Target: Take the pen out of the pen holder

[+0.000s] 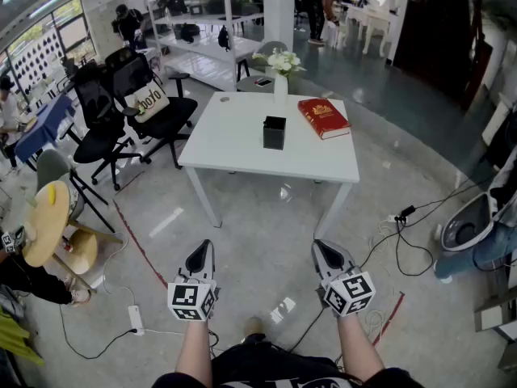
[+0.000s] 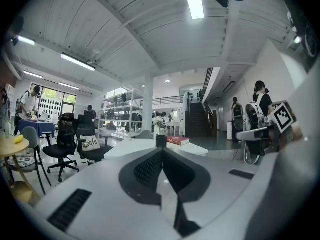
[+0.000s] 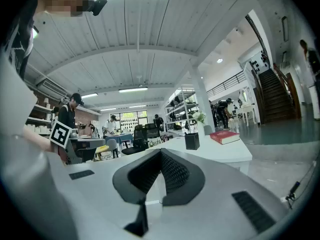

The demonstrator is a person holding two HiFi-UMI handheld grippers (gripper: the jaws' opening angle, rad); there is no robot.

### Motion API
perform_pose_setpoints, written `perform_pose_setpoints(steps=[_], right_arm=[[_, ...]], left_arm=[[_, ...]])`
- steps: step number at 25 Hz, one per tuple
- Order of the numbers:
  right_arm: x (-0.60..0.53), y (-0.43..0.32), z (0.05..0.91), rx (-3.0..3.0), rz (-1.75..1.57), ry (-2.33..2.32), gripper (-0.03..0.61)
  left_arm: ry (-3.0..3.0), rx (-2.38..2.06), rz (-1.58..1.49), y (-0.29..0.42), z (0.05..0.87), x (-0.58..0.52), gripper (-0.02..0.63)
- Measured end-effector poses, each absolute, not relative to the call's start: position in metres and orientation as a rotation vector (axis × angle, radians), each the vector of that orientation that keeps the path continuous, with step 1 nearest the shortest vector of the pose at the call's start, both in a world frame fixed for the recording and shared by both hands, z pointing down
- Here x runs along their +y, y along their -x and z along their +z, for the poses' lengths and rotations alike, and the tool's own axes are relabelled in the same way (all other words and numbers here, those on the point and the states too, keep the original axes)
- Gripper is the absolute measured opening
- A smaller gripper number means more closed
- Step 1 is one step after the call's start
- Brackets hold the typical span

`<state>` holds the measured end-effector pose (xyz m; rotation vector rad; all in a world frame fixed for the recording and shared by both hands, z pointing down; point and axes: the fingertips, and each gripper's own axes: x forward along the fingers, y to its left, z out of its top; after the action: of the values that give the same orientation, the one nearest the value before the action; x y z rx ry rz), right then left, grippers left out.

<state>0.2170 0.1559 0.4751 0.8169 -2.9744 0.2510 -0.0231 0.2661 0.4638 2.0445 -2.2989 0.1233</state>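
left gripper (image 1: 201, 247): jaws clenched together, nothing between | right gripper (image 1: 321, 249): jaws clenched together, nothing between | both over grey floor (image 1: 266, 217), well apart from white rectangular table (image 1: 234, 148) | black square pen holder (image 1: 274, 132): upright mid-table, near red hardcover book (image 1: 323, 117) | pen: too small to make out

White table (image 1: 234, 140): one.
Black pen holder (image 1: 274, 132): one.
Red book (image 1: 323, 117): one.
Vase of white flowers (image 1: 279, 69): one.
Black office chairs: two, the left chair (image 1: 101, 115) and the right chair (image 1: 155, 95).
Round yellow side table (image 1: 44, 221): one.
White power strip (image 1: 135, 319): one.
Hand-held grippers: two, the left gripper (image 1: 203, 249) and the right gripper (image 1: 321, 249).
Marker cubes: two, one per gripper.
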Motion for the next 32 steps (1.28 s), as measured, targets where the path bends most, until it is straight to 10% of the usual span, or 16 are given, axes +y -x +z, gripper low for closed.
perform_pose_setpoints(steps=[21,32], right_arm=[[0.112,-0.162,0.476,-2.949,0.316,-1.034,0.009],[0.097,-0.139,0.47,-2.942,0.303,-1.049,0.135]], left_arm=[[-2.208,-2.189,0.165,0.1,0.471,0.207,0.005],[-2.213,-2.141,0.074,0.117,0.472,0.194,0.005]])
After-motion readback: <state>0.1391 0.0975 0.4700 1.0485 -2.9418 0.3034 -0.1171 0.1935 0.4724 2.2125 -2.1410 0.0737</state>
